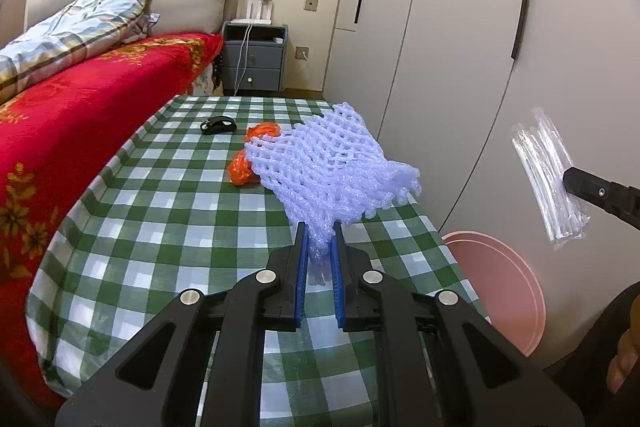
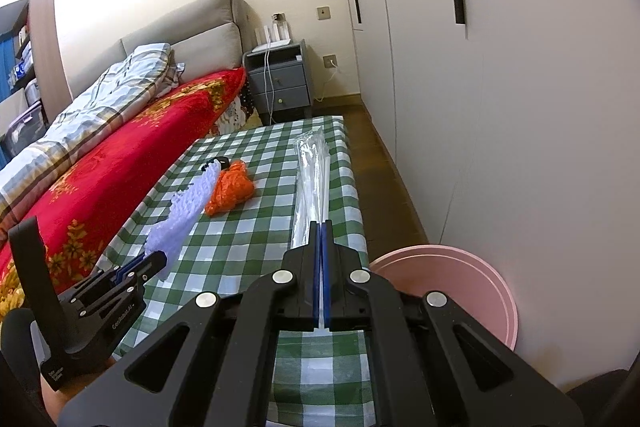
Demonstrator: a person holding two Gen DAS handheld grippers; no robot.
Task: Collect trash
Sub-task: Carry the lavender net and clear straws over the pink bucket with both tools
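A pale lilac foam net (image 1: 332, 163) hangs in the air above a green-checked table (image 1: 168, 227), pinched by 1 corner in the jaws of the left gripper (image 1: 320, 227), which are nearly closed on it. A clear plastic sleeve (image 2: 312, 179) juts forward from the right gripper (image 2: 321, 227), whose jaws are pressed flat together on its near end. An orange bag (image 2: 230, 189), crumpled, lies on the table beyond the net, with a small black object (image 1: 218, 125) further back. A pink bin (image 2: 460, 283) stands on the floor just beside the table's right edge, below the right gripper. A red bed (image 1: 80, 99) runs along the left. Risks, as a judgement: the net is held by little material and could slip out; its loose bulk may catch on the bin rim; the long sleeve could tip over the rim and fall beside the bin
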